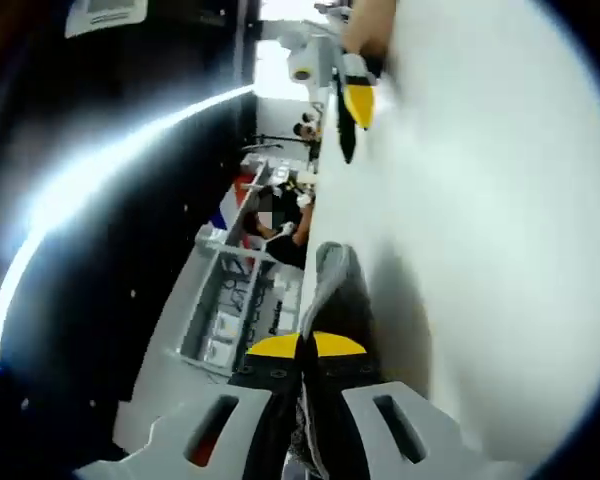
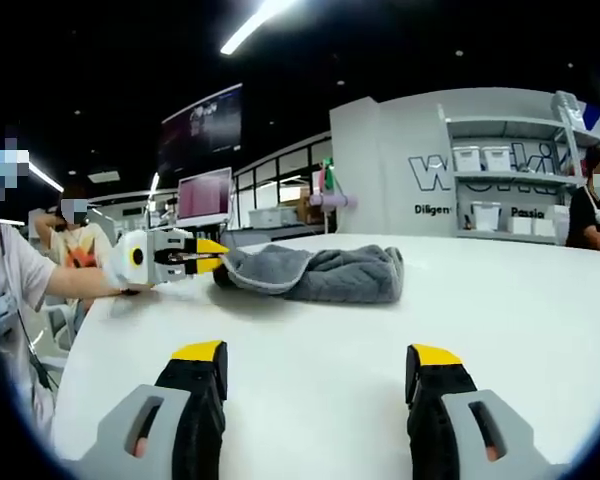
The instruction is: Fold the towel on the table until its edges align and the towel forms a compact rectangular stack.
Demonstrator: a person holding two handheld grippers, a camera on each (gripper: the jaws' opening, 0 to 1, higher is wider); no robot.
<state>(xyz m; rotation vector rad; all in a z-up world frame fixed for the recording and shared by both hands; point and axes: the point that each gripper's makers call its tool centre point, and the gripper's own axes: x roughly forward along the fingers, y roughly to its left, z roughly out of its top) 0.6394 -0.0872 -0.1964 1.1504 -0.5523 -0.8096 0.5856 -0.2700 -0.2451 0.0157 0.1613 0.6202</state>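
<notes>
One towel (image 2: 315,273), grey with a paler edge, lies bunched in a low heap on the white counter (image 2: 500,330), at about 12 o'clock from the right claw (image 2: 320,375) and well apart from it. Right claw: two yellow-tipped jaws spread wide, nothing between them, hovering over bare counter. In the same right gripper view the left claw (image 2: 212,256) comes in at 9 o'clock of the towel, its yellow tips pinched together on the towel's near-left corner. The left gripper view is rolled hard, so the counter (image 1: 500,250) runs up the right half. There the left claw (image 1: 305,345) has both jaws pressed together with a fold of the grey towel (image 1: 332,275) standing up between them toward 12 o'clock. The right claw (image 1: 356,105) shows small at 12 o'clock, far along the counter. Background: two people at the left in the right gripper view, one person at the far right by white shelves (image 2: 500,170) holding four bins, one monitor (image 2: 204,197), ceiling light strips.
</notes>
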